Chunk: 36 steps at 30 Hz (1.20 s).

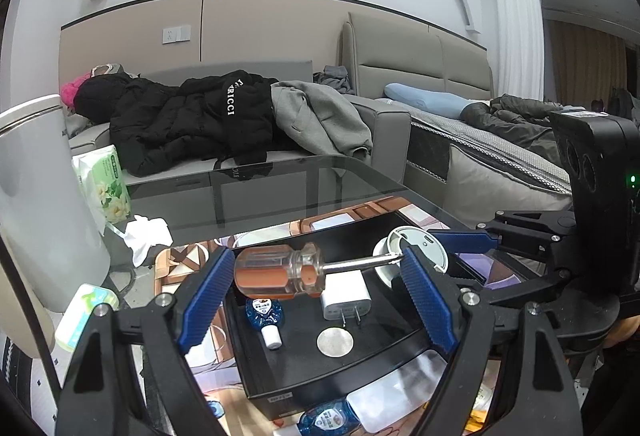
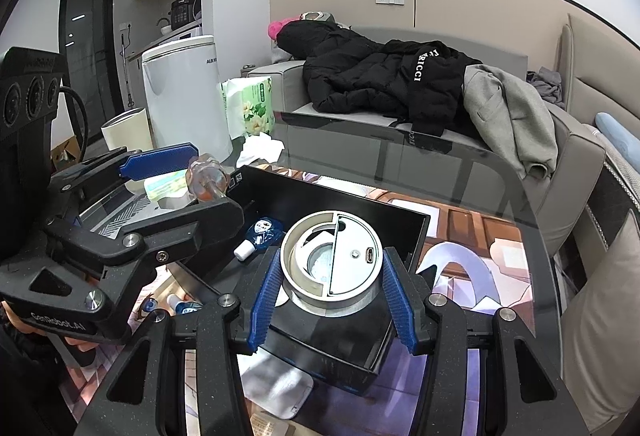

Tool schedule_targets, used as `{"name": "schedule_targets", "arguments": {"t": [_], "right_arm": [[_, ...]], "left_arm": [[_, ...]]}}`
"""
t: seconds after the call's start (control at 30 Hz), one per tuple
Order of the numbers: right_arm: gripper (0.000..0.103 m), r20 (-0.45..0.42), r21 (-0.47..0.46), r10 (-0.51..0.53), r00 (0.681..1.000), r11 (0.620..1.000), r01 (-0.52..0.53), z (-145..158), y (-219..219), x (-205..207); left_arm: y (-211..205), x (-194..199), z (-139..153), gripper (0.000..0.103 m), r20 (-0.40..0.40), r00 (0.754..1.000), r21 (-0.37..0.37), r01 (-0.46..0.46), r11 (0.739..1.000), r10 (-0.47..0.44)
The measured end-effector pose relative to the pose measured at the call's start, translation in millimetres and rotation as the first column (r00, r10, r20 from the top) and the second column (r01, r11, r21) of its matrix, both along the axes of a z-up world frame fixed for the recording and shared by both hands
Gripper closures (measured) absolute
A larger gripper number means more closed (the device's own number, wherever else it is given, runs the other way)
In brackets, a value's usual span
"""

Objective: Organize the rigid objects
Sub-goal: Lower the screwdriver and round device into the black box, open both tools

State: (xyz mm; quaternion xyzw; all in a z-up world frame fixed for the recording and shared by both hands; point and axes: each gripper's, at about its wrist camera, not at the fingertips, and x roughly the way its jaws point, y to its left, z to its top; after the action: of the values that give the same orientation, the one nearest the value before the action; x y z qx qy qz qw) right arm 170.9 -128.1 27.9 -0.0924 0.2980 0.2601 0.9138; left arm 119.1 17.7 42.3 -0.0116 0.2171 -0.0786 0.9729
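Note:
A stubby screwdriver (image 1: 280, 270) with a clear orange handle lies crosswise in my left gripper (image 1: 318, 262), handle end against the left pad and shaft tip against the right pad. My left gripper is shut on it above an open black box (image 1: 360, 376). Inside the box lie a small blue bottle (image 1: 264, 314), a white charger plug (image 1: 346, 296) and a round metal disc (image 1: 335, 342). My right gripper (image 2: 332, 256) is shut on a round white and silver device (image 2: 334, 256) with a small port, held over the box's (image 2: 380, 207) right part. In the right wrist view the screwdriver handle (image 2: 206, 177) shows in the left gripper (image 2: 192, 187).
The box stands on a glass table (image 1: 320, 187) over a patterned sheet. Another blue bottle (image 1: 324, 416) and a white pouch (image 2: 276, 384) lie in front of it. A tissue pack (image 1: 106, 183), a crumpled tissue (image 1: 146, 236) and a white cylindrical appliance (image 2: 184, 91) stand left. A sofa with coats (image 1: 192, 115) lies behind.

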Motion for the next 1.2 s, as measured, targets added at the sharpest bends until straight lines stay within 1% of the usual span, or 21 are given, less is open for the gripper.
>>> {"name": "schedule_targets", "arguments": {"t": [0.23, 0.33, 0.47, 0.73, 1.0, 1.07, 1.1, 1.13, 1.17, 1.2], "right_arm": [[0.053, -0.006, -0.014, 0.014, 1.0, 1.0, -0.015, -5.5, -0.5, 7.2], [0.053, -0.003, -0.024, 0.029, 1.0, 0.999, -0.029, -6.9, 0.8, 9.0], [0.053, -0.008, -0.015, 0.062, 0.998, 0.998, -0.062, -11.3, 2.6, 12.4], [0.053, -0.021, -0.019, 0.086, 0.996, 0.996, -0.086, -12.7, 6.7, 15.6], [0.051, -0.018, -0.017, 0.093, 0.996, 0.996, -0.093, -13.8, 4.0, 14.1], [0.049, -0.012, -0.025, 0.086, 0.996, 0.996, -0.087, -12.8, 3.3, 11.9], [0.046, -0.006, -0.026, 0.086, 0.996, 0.996, -0.086, -12.0, 2.3, 10.5], [0.039, 0.001, -0.027, 0.087, 0.996, 0.996, -0.087, -10.9, 1.4, 8.5], [0.035, 0.012, -0.029, 0.088, 0.996, 0.996, -0.087, -9.5, 0.3, 5.8], [0.026, 0.023, -0.029, 0.087, 0.996, 0.996, -0.087, -7.9, -1.0, 2.6]], "left_arm": [[1.1, 9.3, -6.6, 0.018, -0.023, 1.0, -0.006, -0.003, 1.0, 0.003], [1.7, 12.2, -8.6, 0.018, -0.034, 0.999, -0.005, -0.007, 1.0, 0.007], [2.7, 15.0, -11.7, 0.018, -0.046, 0.999, -0.009, -0.005, 1.0, 0.005], [7.1, 20.9, -16.4, 0.018, -0.075, 0.997, -0.053, -0.005, 0.999, 0.001], [6.8, 22.5, -17.1, 0.018, -0.085, 0.996, -0.053, 0.003, 0.999, -0.007], [7.0, 22.3, -16.8, 0.018, -0.086, 0.996, -0.055, 0.007, 0.998, -0.012], [7.7, 22.5, -16.5, 0.018, -0.088, 0.996, -0.057, 0.006, 0.998, -0.011], [7.7, 22.3, -16.6, 0.018, -0.091, 0.996, -0.054, 0.003, 0.999, -0.008], [7.3, 21.2, -16.4, 0.018, -0.089, 0.996, -0.05, 0.0, 0.999, -0.004], [7.1, 20.0, -15.8, 0.018, -0.085, 0.996, -0.049, -0.001, 0.999, -0.003]]}}
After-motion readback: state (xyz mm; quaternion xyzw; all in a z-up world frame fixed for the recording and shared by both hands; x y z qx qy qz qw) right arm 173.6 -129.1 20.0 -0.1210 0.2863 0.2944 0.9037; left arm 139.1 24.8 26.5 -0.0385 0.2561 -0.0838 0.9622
